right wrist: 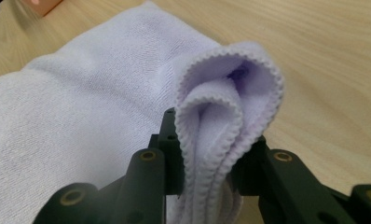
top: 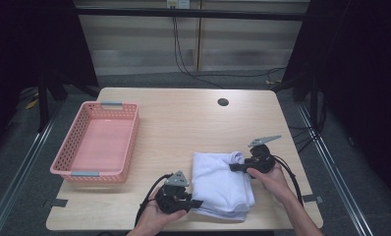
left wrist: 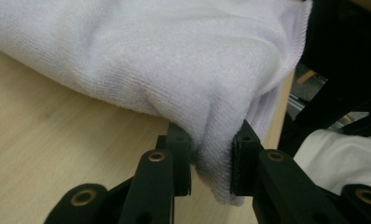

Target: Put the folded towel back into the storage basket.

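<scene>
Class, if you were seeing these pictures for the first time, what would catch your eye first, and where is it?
A folded white towel lies at the table's near edge, pinched at two corners: the left tongs clamp its near corner, the right tongs its bunched far corner. An empty pink basket sits to the left.

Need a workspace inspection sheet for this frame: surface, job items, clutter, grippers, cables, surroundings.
Surface: light wooden table with a round hole near the far edge.
Job's things: folded white towel at the near right; empty pink basket at the left.
Clutter: nothing seen.
Grippers: left gripper pinches the towel's near corner; right gripper clamps a bunched far corner.
Cables: black cable trails from the left gripper, another cable from the right; wall cables hang behind the table.
Surroundings: dark curtains at both sides, grey floor.
</scene>
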Action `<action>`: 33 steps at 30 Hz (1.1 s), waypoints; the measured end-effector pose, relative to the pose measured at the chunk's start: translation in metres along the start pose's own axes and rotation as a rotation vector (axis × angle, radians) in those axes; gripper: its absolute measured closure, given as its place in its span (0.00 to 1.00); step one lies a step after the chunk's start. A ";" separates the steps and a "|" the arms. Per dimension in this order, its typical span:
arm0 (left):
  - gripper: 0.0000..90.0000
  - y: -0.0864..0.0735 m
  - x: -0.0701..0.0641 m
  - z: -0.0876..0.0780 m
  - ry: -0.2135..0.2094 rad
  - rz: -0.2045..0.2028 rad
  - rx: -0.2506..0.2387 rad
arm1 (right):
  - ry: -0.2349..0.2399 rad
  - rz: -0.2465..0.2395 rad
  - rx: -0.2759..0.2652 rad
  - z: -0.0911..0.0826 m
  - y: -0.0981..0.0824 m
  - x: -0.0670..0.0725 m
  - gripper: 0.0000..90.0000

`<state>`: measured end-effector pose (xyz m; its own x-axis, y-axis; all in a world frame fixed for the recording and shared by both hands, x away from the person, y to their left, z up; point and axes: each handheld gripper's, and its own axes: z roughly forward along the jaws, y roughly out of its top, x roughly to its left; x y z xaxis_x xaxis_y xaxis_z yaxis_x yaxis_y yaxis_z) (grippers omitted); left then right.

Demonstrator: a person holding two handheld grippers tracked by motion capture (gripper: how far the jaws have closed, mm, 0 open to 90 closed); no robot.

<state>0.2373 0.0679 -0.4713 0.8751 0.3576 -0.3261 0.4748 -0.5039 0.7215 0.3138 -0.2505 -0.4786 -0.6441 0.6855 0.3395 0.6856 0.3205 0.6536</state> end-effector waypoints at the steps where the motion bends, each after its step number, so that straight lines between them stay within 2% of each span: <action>1: 0.83 0.002 -0.002 -0.001 -0.009 0.002 -0.009 | 0.001 0.005 -0.007 -0.003 0.001 0.000 0.78; 4: 0.83 0.009 -0.002 -0.005 -0.009 0.027 -0.013 | 0.005 0.002 -0.026 -0.011 0.005 0.000 0.78; 9: 0.83 0.017 -0.002 -0.015 0.001 0.033 -0.046 | 0.013 -0.010 -0.057 -0.022 0.019 0.001 0.78; 10: 0.83 0.020 0.000 -0.021 0.005 0.025 -0.068 | 0.018 -0.015 -0.063 -0.024 0.022 0.001 0.78; 12: 0.83 0.024 0.004 -0.026 0.011 0.023 -0.076 | 0.018 -0.018 -0.076 -0.026 0.029 0.003 0.78; 19: 0.83 0.032 0.012 -0.044 0.018 0.018 -0.125 | 0.034 -0.023 -0.093 -0.023 0.047 0.005 0.78; 25: 0.83 0.036 0.023 -0.062 0.050 0.009 -0.142 | 0.039 -0.042 -0.110 -0.019 0.069 0.011 0.78; 27: 0.83 0.038 0.026 -0.068 0.074 0.012 -0.135 | 0.042 -0.048 -0.111 -0.016 0.075 0.013 0.78; 29: 0.83 0.040 0.027 -0.072 0.078 0.020 -0.130 | 0.044 -0.063 -0.108 -0.012 0.084 0.015 0.79; 33: 0.83 0.041 0.034 -0.084 0.095 0.016 -0.151 | 0.049 -0.086 -0.112 -0.007 0.098 0.019 0.79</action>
<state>0.2783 0.1259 -0.4015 0.8660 0.4270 -0.2601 0.4356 -0.3890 0.8118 0.3664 -0.2109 -0.4030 -0.7168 0.6248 0.3095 0.5865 0.3002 0.7523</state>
